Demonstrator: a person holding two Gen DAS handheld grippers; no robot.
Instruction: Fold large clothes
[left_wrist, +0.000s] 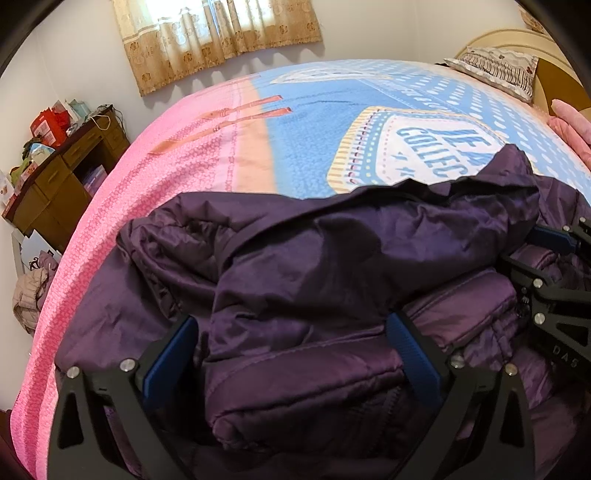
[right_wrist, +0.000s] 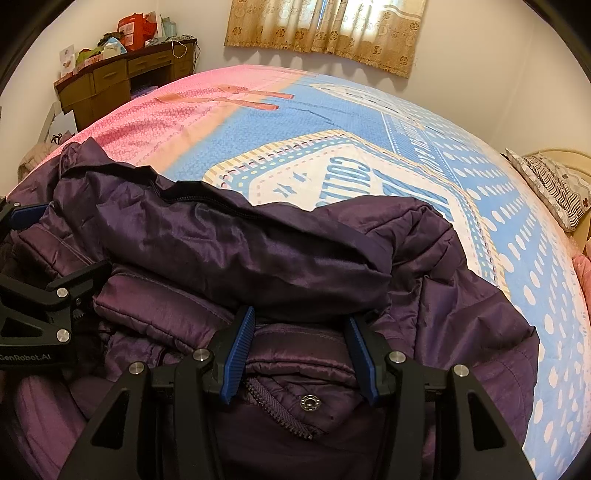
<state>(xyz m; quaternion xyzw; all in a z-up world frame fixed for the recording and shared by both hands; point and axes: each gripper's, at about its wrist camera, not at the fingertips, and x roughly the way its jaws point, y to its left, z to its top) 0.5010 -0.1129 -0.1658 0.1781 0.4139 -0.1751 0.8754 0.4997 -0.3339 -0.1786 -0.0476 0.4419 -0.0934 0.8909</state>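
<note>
Fingers: left gripper spread wide, right gripper spread — each straddles a fold of the jacket, heaped on the bed. Likely light, puffy, slippery; grasp quilted hem between pads.

**Purple on pink and blue**

The padded jacket was dark purple with a sheen. The bedspread ran pink, peach, then blue with white dots. The curtain was tan with a flower print; the pillow was striped.
</note>
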